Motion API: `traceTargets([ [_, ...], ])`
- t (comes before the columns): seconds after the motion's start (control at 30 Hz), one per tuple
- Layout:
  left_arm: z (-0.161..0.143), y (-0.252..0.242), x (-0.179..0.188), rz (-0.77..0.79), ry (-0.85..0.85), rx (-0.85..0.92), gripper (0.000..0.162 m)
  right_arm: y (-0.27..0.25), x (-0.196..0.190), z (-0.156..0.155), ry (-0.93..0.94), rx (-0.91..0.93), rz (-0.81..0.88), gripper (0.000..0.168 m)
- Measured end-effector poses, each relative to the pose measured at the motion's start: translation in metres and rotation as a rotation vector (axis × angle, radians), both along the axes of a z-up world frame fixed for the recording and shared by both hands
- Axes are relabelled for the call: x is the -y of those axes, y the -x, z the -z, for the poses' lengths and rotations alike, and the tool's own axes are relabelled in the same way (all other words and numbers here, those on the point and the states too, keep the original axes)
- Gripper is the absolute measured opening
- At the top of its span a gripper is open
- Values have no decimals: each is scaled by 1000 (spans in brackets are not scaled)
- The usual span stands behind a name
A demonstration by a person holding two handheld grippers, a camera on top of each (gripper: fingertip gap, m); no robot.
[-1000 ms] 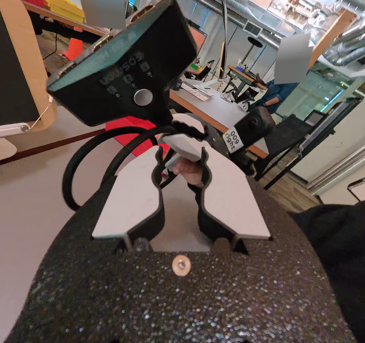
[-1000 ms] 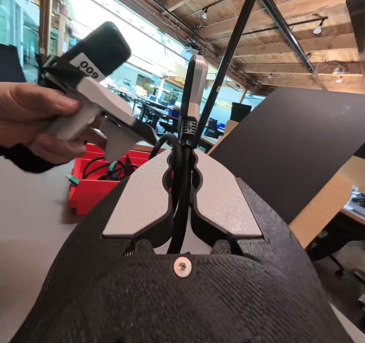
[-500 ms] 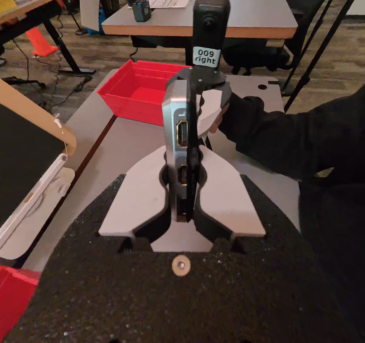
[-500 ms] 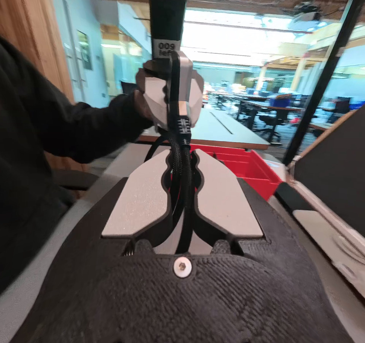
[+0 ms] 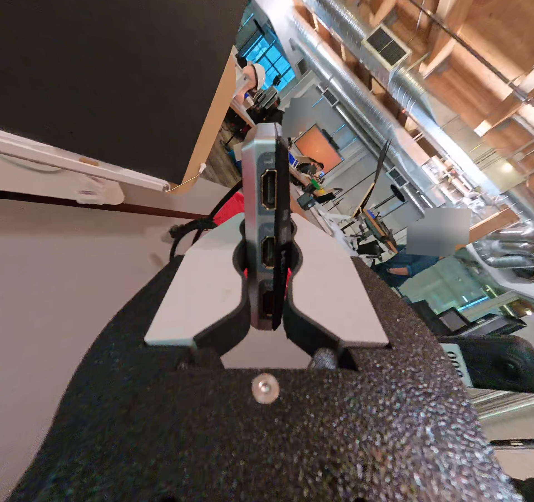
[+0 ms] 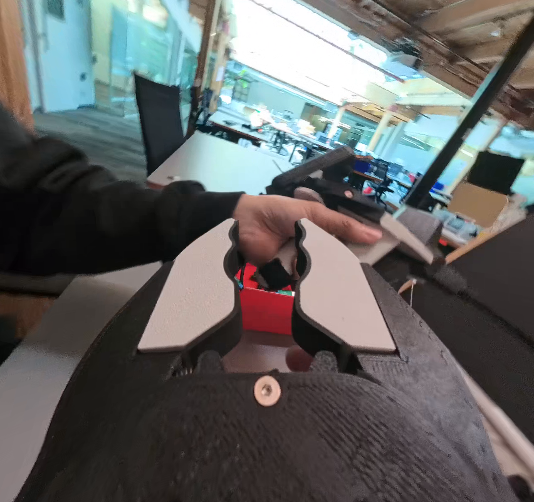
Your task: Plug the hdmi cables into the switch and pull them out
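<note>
My left gripper (image 5: 267, 225) is shut on the grey and black HDMI switch (image 5: 261, 199), held edge-on and upright. The two upper ports face the camera with nothing plugged in; the lowest port is dark between the jaws. A black braided HDMI cable (image 5: 190, 225) lies on the table just left of and behind the switch. My right gripper (image 6: 266, 225) is open and empty. In the right wrist view, a hand (image 6: 289, 222) in a black sleeve holds the left gripper (image 6: 346, 199) just beyond my fingertips. The cable does not show in that view.
A red bin (image 6: 265, 312) with cables sits on the pale table (image 5: 72, 271) ahead of the right gripper. A black board with a wooden edge (image 5: 115, 54) leans at the left. A black pole (image 6: 462, 112) and a black chair (image 6: 159, 118) stand beyond.
The right gripper, shut on the black cable plugged into the switch half a second ago, now stands open and empty. The left gripper has swung away and tilted upward with the switch.
</note>
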State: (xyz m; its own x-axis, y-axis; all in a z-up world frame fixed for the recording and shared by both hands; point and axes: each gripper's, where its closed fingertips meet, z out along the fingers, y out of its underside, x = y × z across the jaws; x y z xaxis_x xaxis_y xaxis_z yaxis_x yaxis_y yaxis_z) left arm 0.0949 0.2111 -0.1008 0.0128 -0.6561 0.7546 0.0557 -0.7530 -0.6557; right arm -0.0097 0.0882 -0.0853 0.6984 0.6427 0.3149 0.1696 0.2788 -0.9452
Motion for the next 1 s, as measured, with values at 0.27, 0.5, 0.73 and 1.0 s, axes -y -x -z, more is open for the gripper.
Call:
traceTargets([
  [0.27, -40, 13, 35, 184, 169, 189, 22, -70, -46, 23, -9, -253, 177, 30],
  [0.5, -45, 3, 101, 461, 228, 201, 22, -76, -46, 30, -133, -60, 246, 43],
  [0.73, -13, 7, 134, 675, 202, 2, 23, -109, -14, 0, -297, -13, 261, 53],
  [1.0, 5, 14, 165, 913, 210, -81, 22, -76, 2, 35, -235, 200, 26, 50],
])
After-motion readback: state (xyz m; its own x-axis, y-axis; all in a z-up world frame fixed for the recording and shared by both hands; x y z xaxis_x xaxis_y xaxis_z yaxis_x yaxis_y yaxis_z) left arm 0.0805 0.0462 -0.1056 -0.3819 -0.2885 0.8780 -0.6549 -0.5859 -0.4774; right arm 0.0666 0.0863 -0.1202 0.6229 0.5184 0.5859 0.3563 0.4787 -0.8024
